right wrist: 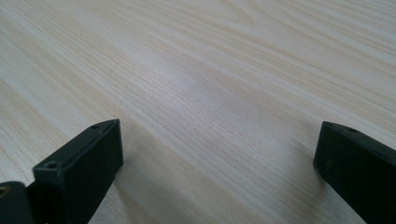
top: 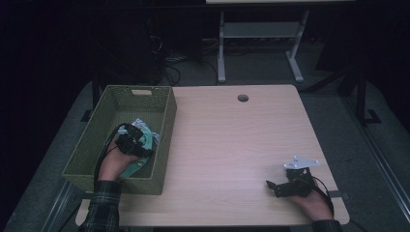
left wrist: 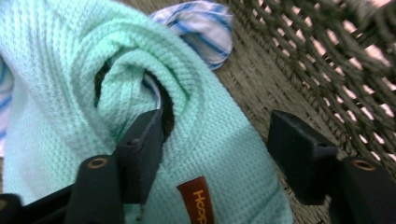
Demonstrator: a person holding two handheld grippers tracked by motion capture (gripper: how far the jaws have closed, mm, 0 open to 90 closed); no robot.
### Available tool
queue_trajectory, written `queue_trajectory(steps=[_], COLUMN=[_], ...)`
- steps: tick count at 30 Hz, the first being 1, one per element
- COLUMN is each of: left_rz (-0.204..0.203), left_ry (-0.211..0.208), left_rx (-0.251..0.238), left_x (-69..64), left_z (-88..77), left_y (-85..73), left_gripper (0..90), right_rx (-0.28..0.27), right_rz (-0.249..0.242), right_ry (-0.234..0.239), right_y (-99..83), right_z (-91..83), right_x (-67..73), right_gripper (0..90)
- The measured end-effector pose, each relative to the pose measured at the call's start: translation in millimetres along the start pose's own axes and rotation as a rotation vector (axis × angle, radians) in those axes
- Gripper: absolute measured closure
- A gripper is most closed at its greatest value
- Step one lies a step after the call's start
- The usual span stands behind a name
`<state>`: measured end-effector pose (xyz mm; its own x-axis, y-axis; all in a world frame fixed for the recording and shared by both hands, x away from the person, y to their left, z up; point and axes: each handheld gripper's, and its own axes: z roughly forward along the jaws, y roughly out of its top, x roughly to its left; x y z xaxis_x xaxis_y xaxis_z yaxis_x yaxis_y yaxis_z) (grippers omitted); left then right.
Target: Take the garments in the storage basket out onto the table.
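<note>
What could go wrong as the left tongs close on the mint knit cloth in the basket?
1. The left tongs straddle a loose fold of the mint knit cloth; they may pinch only that fold, so it slips free on lifting.
2. The striped cloth lies tangled with it and could be dragged along.
3. One tong sits near the basket wall and might snag the weave.

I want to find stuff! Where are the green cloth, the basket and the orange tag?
green cloth (left wrist: 205, 116), left gripper view, on its knitted fold.
basket (top: 167, 123), high view, on its right wall.
orange tag (left wrist: 198, 201), left gripper view, on its lettered face.
</note>
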<state>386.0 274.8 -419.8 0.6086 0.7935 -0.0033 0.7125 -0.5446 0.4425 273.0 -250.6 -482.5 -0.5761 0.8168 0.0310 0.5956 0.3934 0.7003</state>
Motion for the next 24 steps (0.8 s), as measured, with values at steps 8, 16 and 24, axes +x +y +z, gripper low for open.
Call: queue_trajectory(steps=[8,16,24], left_rz=[-0.043,-0.091,-0.129], left_ry=[0.010,-0.009,-0.050], left_rx=[0.014,-0.001,-0.088], left_x=[2.5,6.2,8.9], left_z=[-3.6,-9.9,-19.4], left_y=[-0.9,-1.4,-2.3], left_gripper=[60.6,82.7,83.8], right_rx=[0.000,0.000,0.000], right_rz=[0.000,-0.001,-0.001], right_ry=[0.000,0.000,0.000], right_y=[0.0,0.0,0.0], right_z=[0.0,0.0,0.0], right_x=[0.0,-0.1,-0.1], right_gripper=[1.0,0.9,1.0])
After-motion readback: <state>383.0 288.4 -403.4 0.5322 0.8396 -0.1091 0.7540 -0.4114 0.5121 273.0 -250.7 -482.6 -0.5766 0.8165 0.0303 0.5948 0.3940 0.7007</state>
